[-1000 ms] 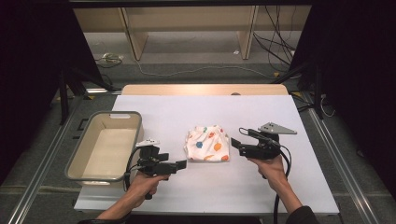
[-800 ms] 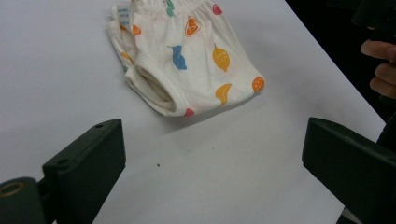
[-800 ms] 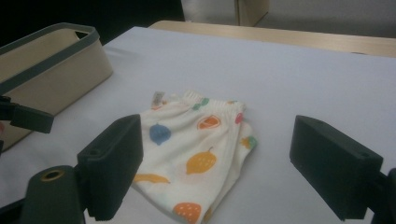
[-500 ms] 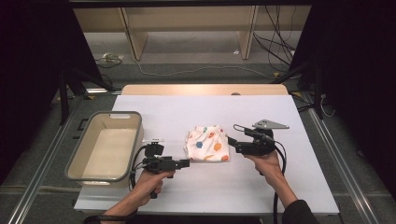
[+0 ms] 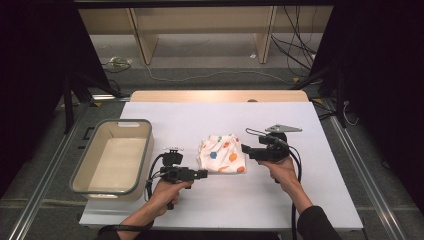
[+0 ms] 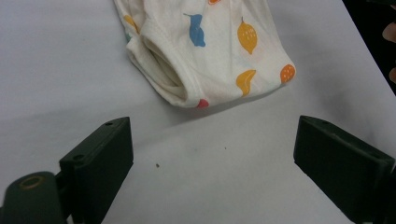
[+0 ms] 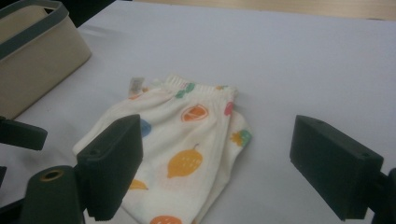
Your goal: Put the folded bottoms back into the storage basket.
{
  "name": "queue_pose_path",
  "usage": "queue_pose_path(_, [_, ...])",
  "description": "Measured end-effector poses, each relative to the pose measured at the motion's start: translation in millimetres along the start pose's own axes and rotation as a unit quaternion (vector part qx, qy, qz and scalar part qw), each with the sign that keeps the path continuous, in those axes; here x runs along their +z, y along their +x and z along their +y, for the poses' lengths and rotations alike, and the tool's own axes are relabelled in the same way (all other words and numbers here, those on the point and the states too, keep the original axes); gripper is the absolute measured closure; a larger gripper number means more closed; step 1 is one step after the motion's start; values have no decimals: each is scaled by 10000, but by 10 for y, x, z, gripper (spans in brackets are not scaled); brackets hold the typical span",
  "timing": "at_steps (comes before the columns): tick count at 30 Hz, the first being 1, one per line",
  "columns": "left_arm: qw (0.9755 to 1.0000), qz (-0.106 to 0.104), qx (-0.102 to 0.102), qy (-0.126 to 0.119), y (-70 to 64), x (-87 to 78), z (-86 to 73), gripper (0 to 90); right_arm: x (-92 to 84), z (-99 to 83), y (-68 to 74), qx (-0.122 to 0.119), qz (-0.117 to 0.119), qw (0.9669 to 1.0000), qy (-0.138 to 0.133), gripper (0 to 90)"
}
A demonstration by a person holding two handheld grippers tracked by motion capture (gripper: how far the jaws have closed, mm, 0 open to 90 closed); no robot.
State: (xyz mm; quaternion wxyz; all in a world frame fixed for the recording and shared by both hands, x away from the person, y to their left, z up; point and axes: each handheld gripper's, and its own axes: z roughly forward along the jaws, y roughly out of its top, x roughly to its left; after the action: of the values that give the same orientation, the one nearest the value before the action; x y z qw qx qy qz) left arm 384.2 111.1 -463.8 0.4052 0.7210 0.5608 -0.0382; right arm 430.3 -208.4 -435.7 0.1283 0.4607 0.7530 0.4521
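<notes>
The folded fruit-print shorts [image 5: 222, 154] lie flat on the white table [image 5: 325, 200], just right of the beige bin [image 5: 112, 157]. Soft, light and floppy, they are best pinched at the 2 near corners. The waistband points away from the person; the long axis probably runs near-to-far. The left gripper [image 5: 204, 174], its jaws just narrowing, and the right gripper [image 5: 243, 148] both gape wide, holding nothing.

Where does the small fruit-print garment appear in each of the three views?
High view: the garment lies at the table's middle, between both grippers.
Left gripper view: garment at top centre.
Right gripper view: garment at lower centre.
Shared landmark: the white table.
</notes>
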Motion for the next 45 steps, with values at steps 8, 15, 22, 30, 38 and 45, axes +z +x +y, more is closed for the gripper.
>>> queue_pose_path(8, [9998,-64,-189,31,13,66,56,155,113,-1,-94,131,-49,9998,143,183])
queue_pose_path(15, [9996,20,-271,88,80,160,115,184,181,16,-112,76,-138,9996,217,184])
queue_pose_path(22, [9992,41,-380,113,119,215,176,223,252,21,-156,59,-188,9994,273,187])
queue_pose_path(30, [9989,46,-411,203,139,306,188,291,340,36,-251,147,-252,9989,356,198])
queue_pose_path(38, [9990,46,-357,261,110,358,197,380,404,58,-284,148,-190,9987,451,210])
queue_pose_path(45, [9989,114,-406,220,70,406,187,509,466,72,-260,119,-146,9983,555,217])
